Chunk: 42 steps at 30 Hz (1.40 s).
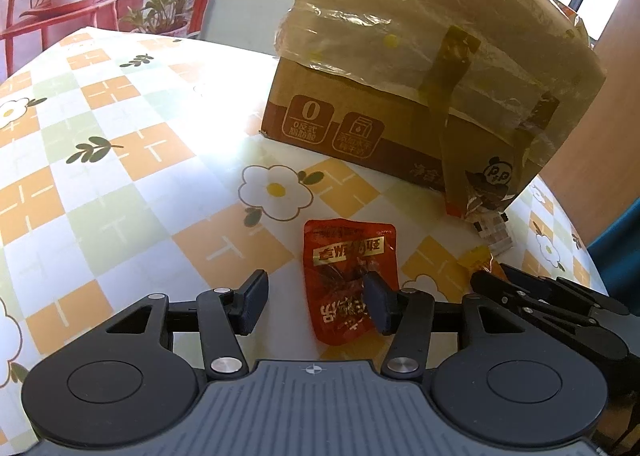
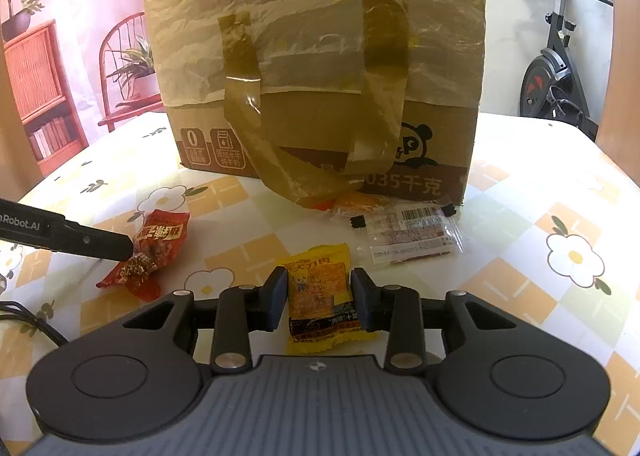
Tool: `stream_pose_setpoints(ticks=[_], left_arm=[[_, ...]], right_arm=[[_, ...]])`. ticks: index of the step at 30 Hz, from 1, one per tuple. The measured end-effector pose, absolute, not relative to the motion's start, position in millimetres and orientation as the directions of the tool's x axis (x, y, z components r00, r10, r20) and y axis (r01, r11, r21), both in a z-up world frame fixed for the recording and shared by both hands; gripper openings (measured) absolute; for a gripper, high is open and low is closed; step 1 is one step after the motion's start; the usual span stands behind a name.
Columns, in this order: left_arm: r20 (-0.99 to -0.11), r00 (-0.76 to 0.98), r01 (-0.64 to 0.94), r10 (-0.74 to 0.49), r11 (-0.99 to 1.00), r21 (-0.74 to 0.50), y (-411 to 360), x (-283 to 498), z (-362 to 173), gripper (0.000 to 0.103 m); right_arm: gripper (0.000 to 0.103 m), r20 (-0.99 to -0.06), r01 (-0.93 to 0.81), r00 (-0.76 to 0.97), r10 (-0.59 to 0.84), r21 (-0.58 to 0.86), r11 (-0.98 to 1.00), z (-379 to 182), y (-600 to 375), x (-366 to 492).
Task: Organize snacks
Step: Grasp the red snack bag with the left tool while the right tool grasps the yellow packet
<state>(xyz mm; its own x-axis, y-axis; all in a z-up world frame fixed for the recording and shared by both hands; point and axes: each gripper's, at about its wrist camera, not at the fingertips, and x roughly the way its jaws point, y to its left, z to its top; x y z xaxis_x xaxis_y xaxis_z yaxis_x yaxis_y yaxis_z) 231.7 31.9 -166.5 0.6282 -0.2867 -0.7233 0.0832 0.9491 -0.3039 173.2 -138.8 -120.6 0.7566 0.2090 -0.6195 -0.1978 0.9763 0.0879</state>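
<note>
A red snack packet [image 1: 348, 256] lies flat on the flowered tablecloth. My left gripper [image 1: 316, 302] stands open over its near end; the right pad overlaps the packet's edge and the left pad is well clear of it. From the right wrist view, the left gripper's [image 2: 124, 250] tip rests at that red packet [image 2: 160, 240]. My right gripper [image 2: 320, 298] is shut on a yellow snack packet [image 2: 320, 284], pads pressing both sides. Its black arms [image 1: 540, 296] show at the right of the left wrist view, with a corner of the yellow packet [image 1: 480, 260] ahead of them.
A tall cardboard box [image 2: 320, 143] lined with a yellowish plastic bag stands behind, its handles drooping down the front. A clear barcode packet [image 2: 416, 232] and an orange packet [image 2: 356, 201] lie at its foot. The table edge [image 2: 580, 135] curves away at the right.
</note>
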Motion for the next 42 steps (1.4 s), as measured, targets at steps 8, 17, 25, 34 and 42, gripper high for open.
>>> stream_pose_setpoints(ticks=[8,17,25,34,42], left_arm=[[-0.722,0.627,0.109,-0.293,0.951,-0.291,22,231,-167,0.055],[-0.727,0.628,0.16,-0.276,0.961,-0.227,-2,230,-168,0.065],[-0.73,0.669,0.193,-0.141,0.981,-0.013,-38,229,-175,0.073],[-0.692,0.703,0.153,-0.163,0.985,-0.077,-18,220,-171,0.057],[-0.667,0.72,0.167,-0.191,0.981,-0.101,-13,215,-164,0.026]], right_arm=[[0.037,-0.615,-0.198,0.758,0.218,0.101,0.975,-121,-140,172],[0.037,-0.612,-0.202,0.758,0.226,0.109,0.973,-120,-141,172],[0.037,-0.609,-0.205,0.759,0.23,0.113,0.972,-120,-141,171],[0.037,-0.607,-0.202,0.757,0.239,0.13,0.971,-120,-144,172],[0.037,-0.608,-0.199,0.757,0.239,0.133,0.971,-120,-145,173]])
